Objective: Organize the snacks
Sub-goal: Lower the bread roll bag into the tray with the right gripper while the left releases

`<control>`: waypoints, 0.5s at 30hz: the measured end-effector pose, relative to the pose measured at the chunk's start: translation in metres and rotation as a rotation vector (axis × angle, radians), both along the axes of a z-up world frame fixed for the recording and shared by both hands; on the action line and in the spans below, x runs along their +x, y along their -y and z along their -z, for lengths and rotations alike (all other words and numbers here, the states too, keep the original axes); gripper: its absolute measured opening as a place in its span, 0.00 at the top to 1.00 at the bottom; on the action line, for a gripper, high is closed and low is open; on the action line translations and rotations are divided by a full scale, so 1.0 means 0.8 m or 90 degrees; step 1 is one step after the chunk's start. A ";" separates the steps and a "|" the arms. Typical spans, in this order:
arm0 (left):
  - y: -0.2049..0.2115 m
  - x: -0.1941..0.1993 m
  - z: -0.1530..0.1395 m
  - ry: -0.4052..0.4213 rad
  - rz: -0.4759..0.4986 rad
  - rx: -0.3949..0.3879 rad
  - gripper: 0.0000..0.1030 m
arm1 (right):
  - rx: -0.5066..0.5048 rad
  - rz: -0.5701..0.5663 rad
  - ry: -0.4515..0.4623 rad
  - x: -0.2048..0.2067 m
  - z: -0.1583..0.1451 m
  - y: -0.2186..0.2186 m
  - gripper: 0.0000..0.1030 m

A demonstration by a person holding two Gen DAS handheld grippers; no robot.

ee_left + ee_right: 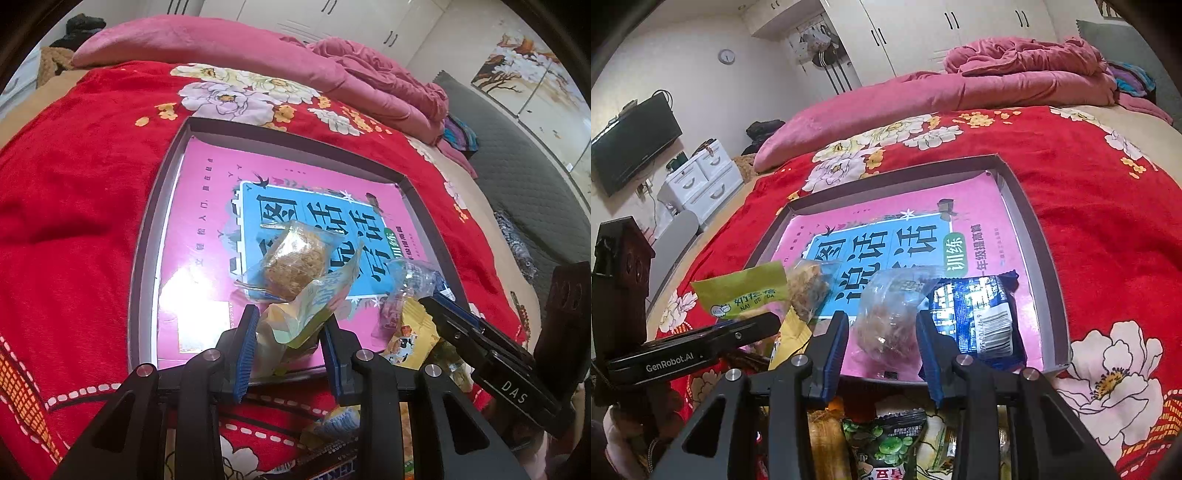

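A shallow grey tray (pixel 147 236) lined with a pink and blue printed sheet lies on the red flowered bedspread. My left gripper (pixel 290 317) is shut on a pale yellow-green snack packet (pixel 314 306) at the tray's near edge. Just beyond it, a clear-wrapped brown cake (pixel 291 262) lies in the tray. My right gripper (pixel 882 325) is shut on a clear-wrapped snack (pixel 886 317) over the tray's near part. A blue packet (pixel 979 321) lies in the tray (pixel 1027 206) beside the right finger. The left gripper (pixel 772 321) shows at the left with its green packet (pixel 746 291).
A yellow packet (pixel 406 339) sits between the two grippers. Several loose snacks, among them a green pea packet (pixel 886 443), lie on the bedspread below the grippers. Pink quilts (pixel 960 88) are piled at the far side of the bed. A drawer unit (pixel 701 177) stands by the wall.
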State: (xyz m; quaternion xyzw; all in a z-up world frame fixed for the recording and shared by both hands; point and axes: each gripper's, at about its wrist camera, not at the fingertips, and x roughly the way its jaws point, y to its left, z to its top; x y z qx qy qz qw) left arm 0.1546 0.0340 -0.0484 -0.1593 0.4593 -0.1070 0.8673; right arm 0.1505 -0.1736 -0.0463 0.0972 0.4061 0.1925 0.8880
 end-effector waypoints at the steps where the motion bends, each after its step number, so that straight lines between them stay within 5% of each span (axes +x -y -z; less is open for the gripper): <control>1: 0.000 0.000 0.000 0.000 0.000 -0.002 0.67 | -0.001 0.000 0.001 -0.001 0.000 0.000 0.63; 15: -0.004 0.000 0.001 -0.002 -0.006 -0.010 0.64 | -0.002 -0.001 0.001 -0.002 -0.002 0.000 0.62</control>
